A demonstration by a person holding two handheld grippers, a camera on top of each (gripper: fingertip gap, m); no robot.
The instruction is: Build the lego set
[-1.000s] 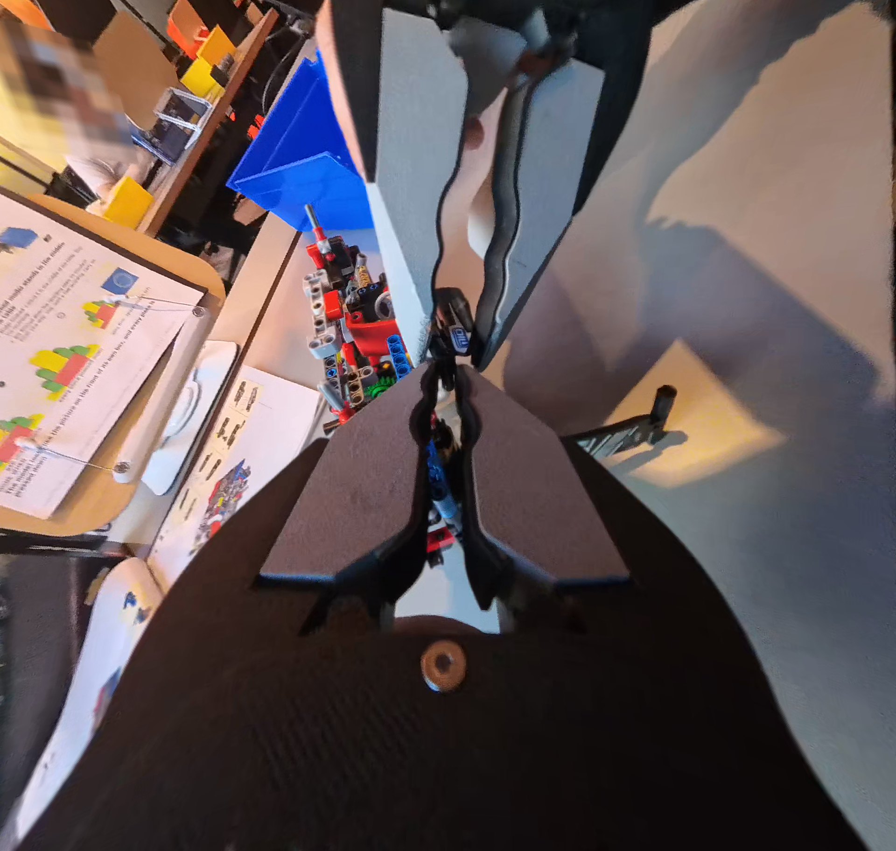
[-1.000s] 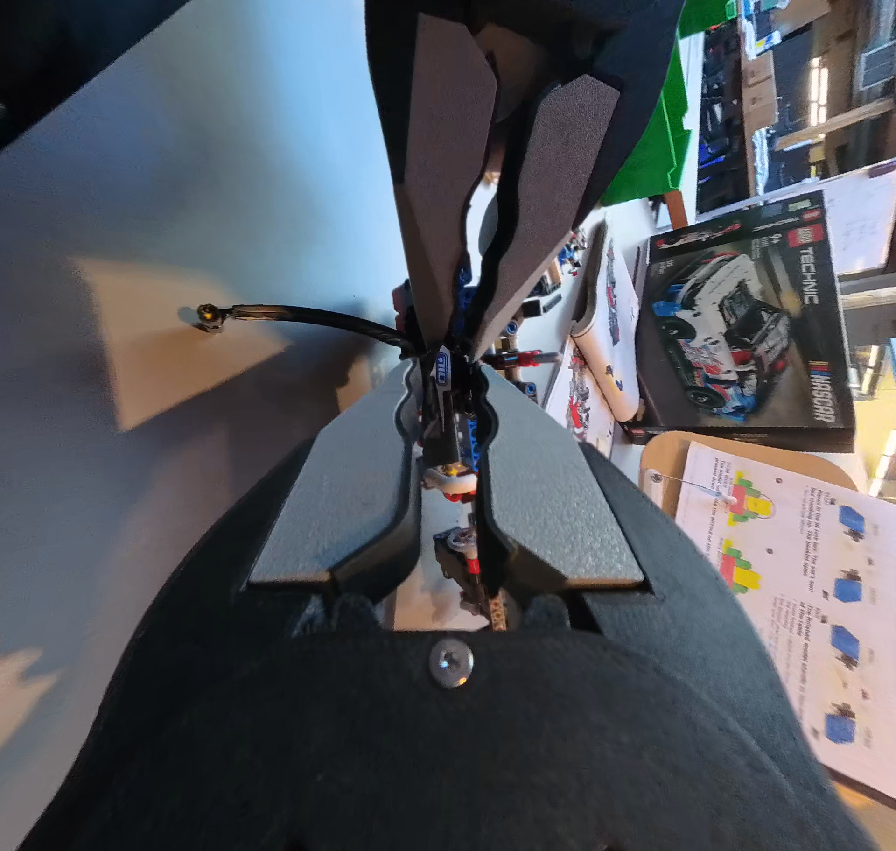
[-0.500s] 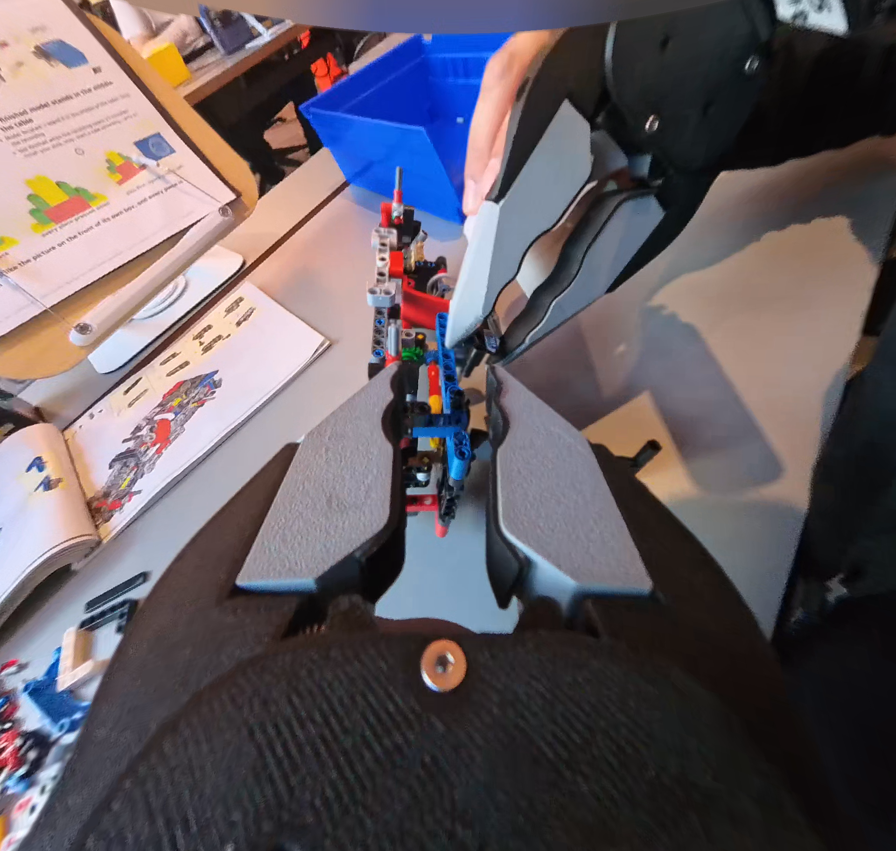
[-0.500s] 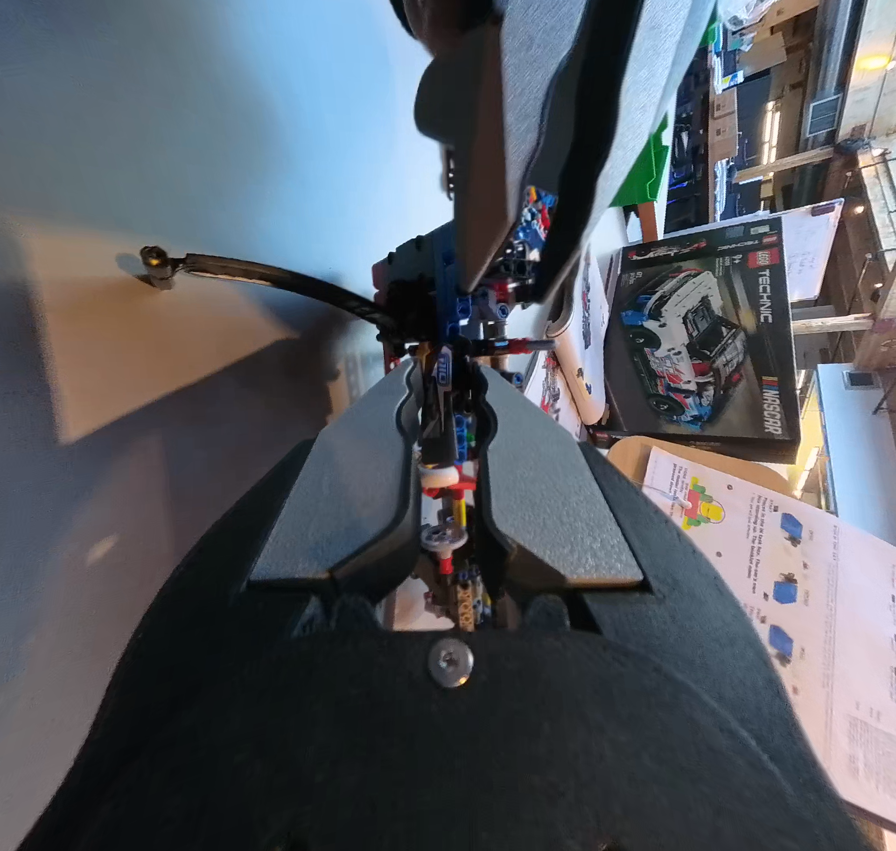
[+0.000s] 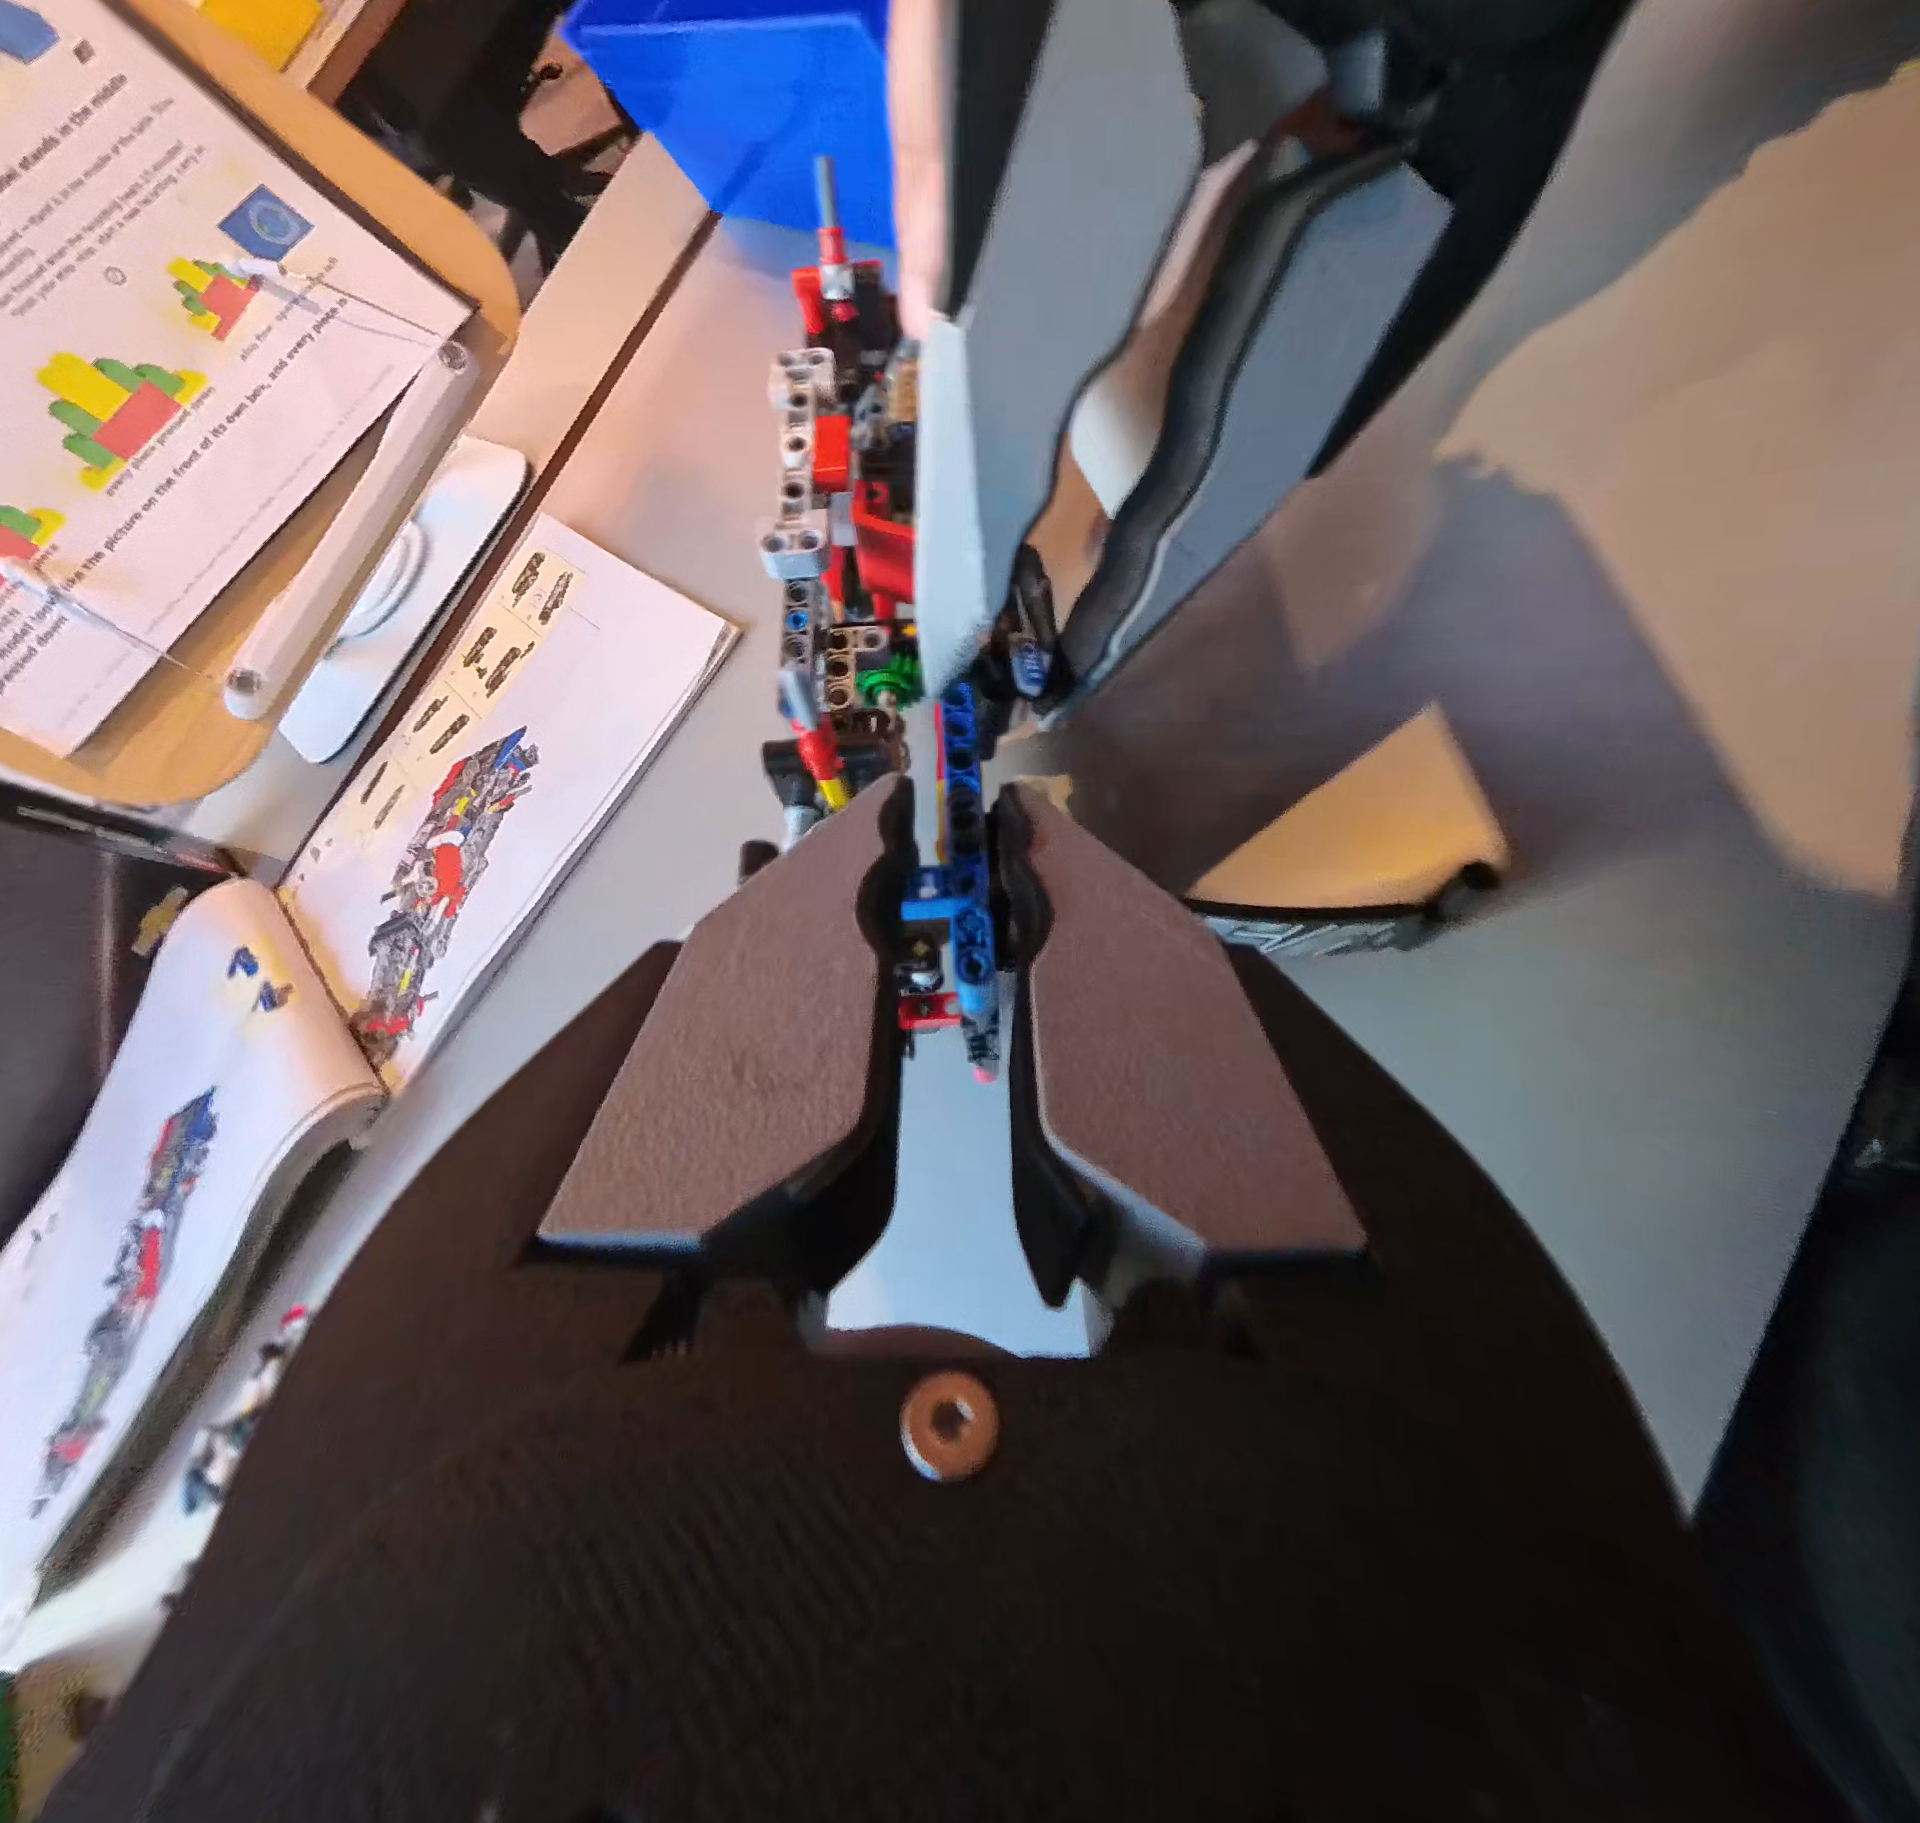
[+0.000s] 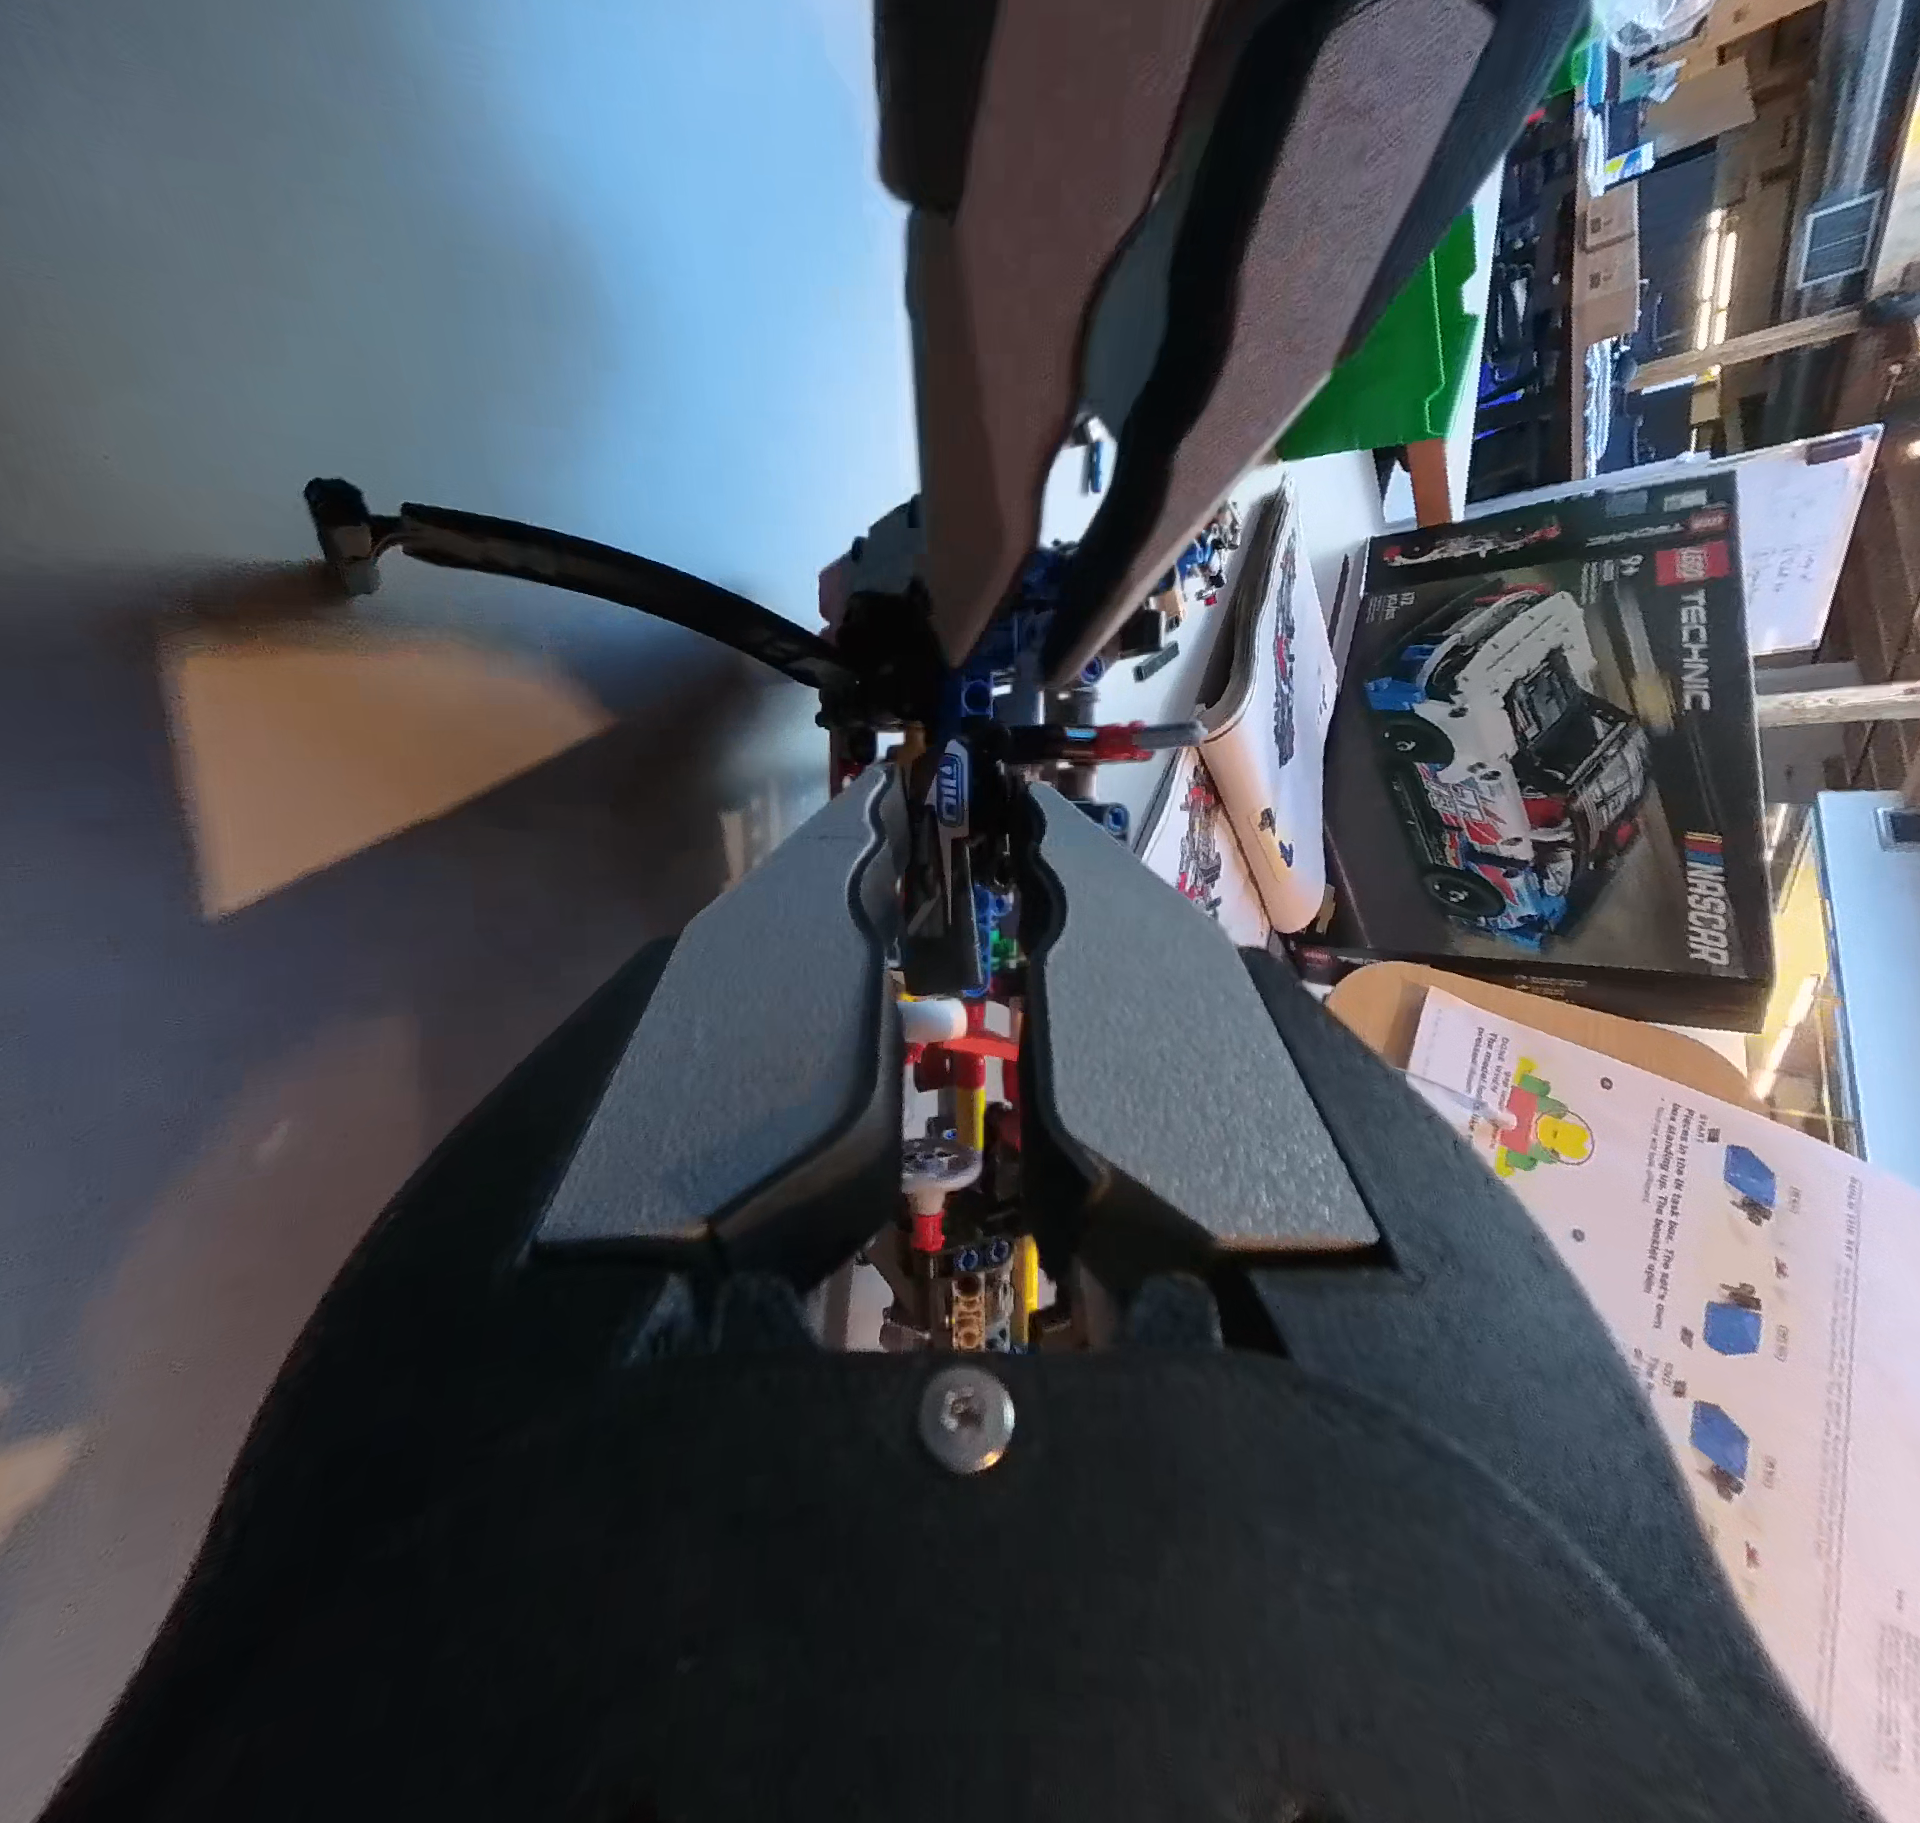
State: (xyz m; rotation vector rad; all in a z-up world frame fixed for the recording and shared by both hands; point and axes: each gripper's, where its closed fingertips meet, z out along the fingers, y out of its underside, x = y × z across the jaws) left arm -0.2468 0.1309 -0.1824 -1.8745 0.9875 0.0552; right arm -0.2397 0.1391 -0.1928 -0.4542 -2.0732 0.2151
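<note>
Both grippers pinch one Lego chassis above the grey tabletop.
Left gripper fingers nearly closed on the chassis blue beam end; at 12 o'clock, right gripper fingers clamp its black panel end.

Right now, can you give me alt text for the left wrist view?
The left claw is shut on the blue end of a long lego chassis, and the right claw grips it from the far side. An open instruction booklet lies left on the grey table.
</note>
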